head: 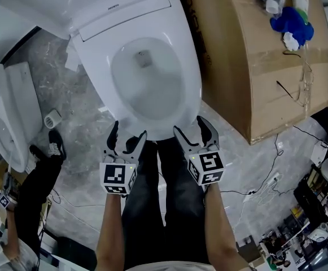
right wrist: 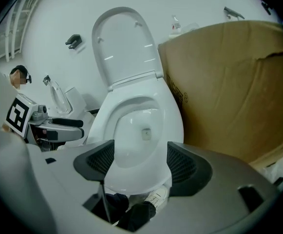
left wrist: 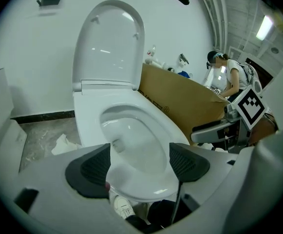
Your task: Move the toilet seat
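Observation:
A white toilet stands in front of me with its lid (left wrist: 109,43) raised against the wall and the seat (head: 189,66) lying down on the bowl. Both grippers hover just short of the seat's front edge, apart from it. My left gripper (head: 128,131) is at the front left, jaws open, nothing between the pads. My right gripper (head: 191,126) is at the front right, also open and holding nothing. In the left gripper view the seat's front rim (left wrist: 160,116) shows beyond the open left gripper (left wrist: 139,165). In the right gripper view the seat (right wrist: 173,121) lies beyond the open right gripper (right wrist: 140,164).
A large cardboard box (head: 259,55) stands tight against the toilet's right side, with a blue item (head: 291,27) on top. A second toilet (head: 5,123) and another person (head: 39,174) are at the left. Cables (head: 265,174) run over the marble floor at the right. Crumpled paper (left wrist: 63,143) lies left of the bowl.

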